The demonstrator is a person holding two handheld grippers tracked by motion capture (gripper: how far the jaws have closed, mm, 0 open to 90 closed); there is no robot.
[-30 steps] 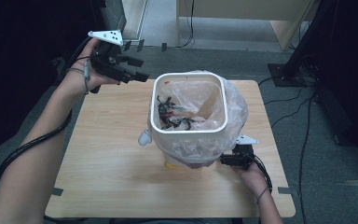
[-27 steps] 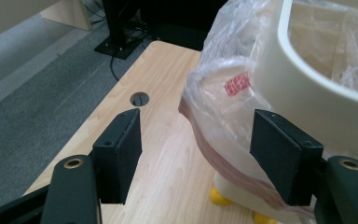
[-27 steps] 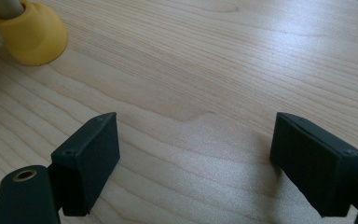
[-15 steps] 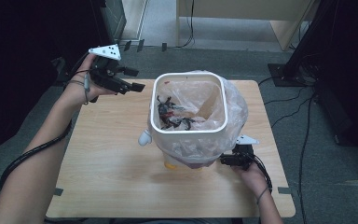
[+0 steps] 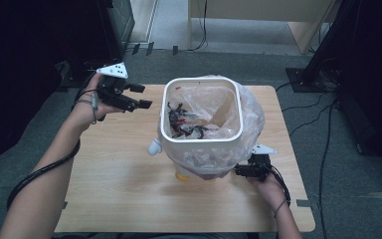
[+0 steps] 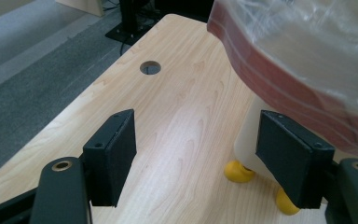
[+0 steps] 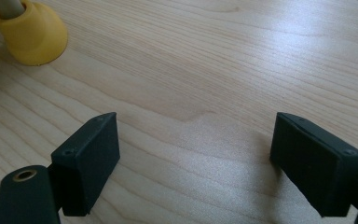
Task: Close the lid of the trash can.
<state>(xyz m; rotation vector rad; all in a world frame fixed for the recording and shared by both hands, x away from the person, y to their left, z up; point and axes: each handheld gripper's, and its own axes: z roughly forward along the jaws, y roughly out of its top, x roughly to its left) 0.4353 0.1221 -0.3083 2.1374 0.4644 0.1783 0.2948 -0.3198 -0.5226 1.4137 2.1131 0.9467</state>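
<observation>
Left gripper being held beside lined bin, jaws apart, just opening wider, nothing between. Right gripper being rested near bin base, jaws apart, empty.

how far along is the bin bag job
Done: the bag lines the white bin, its edge folded over the rim, rubbish inside. In hand: nothing; the left gripper is open beside the bin, the right gripper open at its base. Left: gripping the bag.

We list: a wooden bench with a round cable hole; grey carpet floor; loose cables; a pale cabinet beyond.
</observation>
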